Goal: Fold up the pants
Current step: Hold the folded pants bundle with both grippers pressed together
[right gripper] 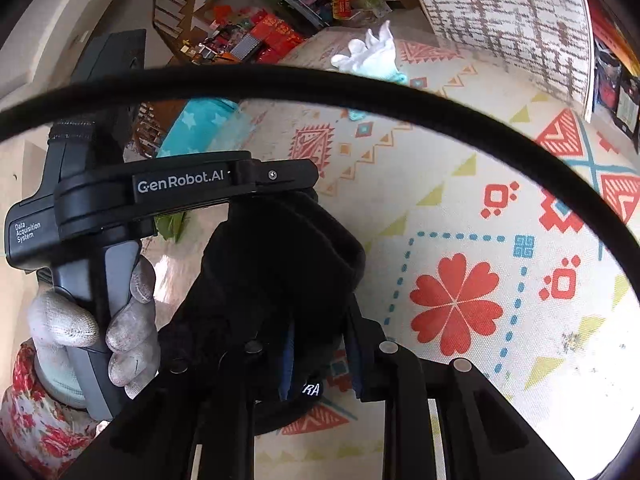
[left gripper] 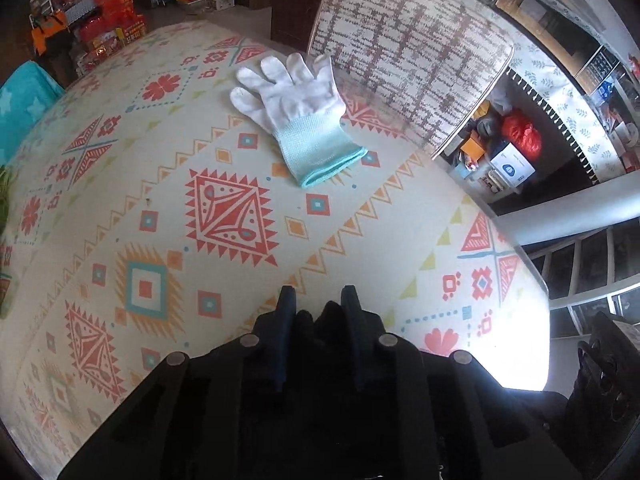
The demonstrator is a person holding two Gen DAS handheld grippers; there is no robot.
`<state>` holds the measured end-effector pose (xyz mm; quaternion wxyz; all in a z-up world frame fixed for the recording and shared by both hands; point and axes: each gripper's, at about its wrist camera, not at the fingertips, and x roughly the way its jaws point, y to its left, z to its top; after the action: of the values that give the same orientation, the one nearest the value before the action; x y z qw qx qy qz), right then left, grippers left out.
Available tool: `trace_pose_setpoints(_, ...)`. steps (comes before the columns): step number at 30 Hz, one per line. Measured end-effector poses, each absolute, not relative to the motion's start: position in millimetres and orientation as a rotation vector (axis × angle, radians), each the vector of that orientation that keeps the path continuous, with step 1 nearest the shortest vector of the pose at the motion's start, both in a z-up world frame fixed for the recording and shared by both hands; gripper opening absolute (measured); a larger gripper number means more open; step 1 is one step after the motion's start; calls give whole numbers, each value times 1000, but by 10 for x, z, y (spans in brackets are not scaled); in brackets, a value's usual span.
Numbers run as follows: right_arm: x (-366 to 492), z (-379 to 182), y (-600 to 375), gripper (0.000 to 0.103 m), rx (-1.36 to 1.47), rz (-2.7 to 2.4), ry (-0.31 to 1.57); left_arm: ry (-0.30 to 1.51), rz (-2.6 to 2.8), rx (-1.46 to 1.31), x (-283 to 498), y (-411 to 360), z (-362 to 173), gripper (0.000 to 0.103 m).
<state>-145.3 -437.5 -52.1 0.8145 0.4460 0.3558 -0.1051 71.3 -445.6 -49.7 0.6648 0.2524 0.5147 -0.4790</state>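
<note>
The black pants (right gripper: 276,264) hang bunched between both grippers above the patterned table (left gripper: 240,260). In the left wrist view, my left gripper (left gripper: 318,296) is shut on a dark bunch of the pants (left gripper: 320,320) between its fingers. In the right wrist view, my right gripper (right gripper: 320,344) is shut on the black cloth, which has a small white label (right gripper: 310,390). The left gripper's body (right gripper: 180,192), held by a gloved hand (right gripper: 128,320), pinches the same cloth at its upper edge.
A white glove with a teal cuff (left gripper: 298,112) lies on the far part of the table. A chair with a woven patterned back (left gripper: 408,52) stands behind the table. A black cable (right gripper: 360,84) crosses the right wrist view. A teal cloth (left gripper: 24,96) lies at the left.
</note>
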Motion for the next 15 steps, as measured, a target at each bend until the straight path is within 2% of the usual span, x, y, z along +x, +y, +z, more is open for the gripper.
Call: trace_pose_setpoints(15, -1381, -126, -4144, 24, 790, -147, 769, 1108, -1002, 476, 697, -3960, -31, 21)
